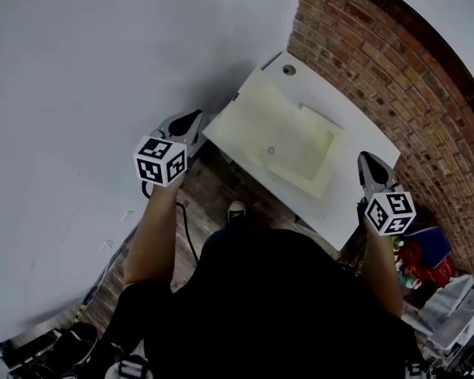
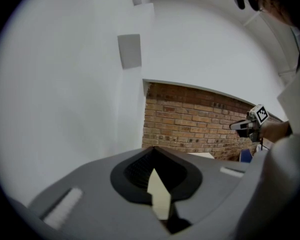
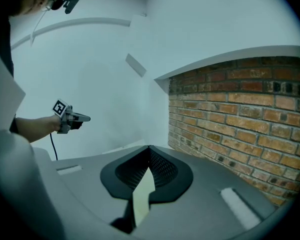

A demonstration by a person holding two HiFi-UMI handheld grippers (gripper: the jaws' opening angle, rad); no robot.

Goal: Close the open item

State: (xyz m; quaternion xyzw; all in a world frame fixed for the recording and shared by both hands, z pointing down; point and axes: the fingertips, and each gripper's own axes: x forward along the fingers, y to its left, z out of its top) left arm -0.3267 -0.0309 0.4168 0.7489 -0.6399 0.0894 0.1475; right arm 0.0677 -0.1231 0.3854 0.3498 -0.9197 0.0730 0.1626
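Observation:
A pale yellow flat case [image 1: 280,136] lies spread open on a white table [image 1: 355,200] in the corner, seen only in the head view. My left gripper [image 1: 186,121] hangs in the air just left of the table's near-left corner, its jaws together and empty; its own view [image 2: 153,149] looks at the walls, not the case. My right gripper [image 1: 369,163] is held over the table's right edge, its jaws also together with nothing in them [image 3: 149,148]. Each gripper shows in the other's view: the right gripper [image 2: 242,126], the left gripper [image 3: 80,118].
A brick wall [image 1: 395,85] runs behind and right of the table, and a white wall [image 1: 103,69] stands to the left. Red and blue things [image 1: 426,259] sit on the floor at the right. A black cable [image 1: 188,231] hangs from the left gripper over the wooden floor [image 1: 213,192].

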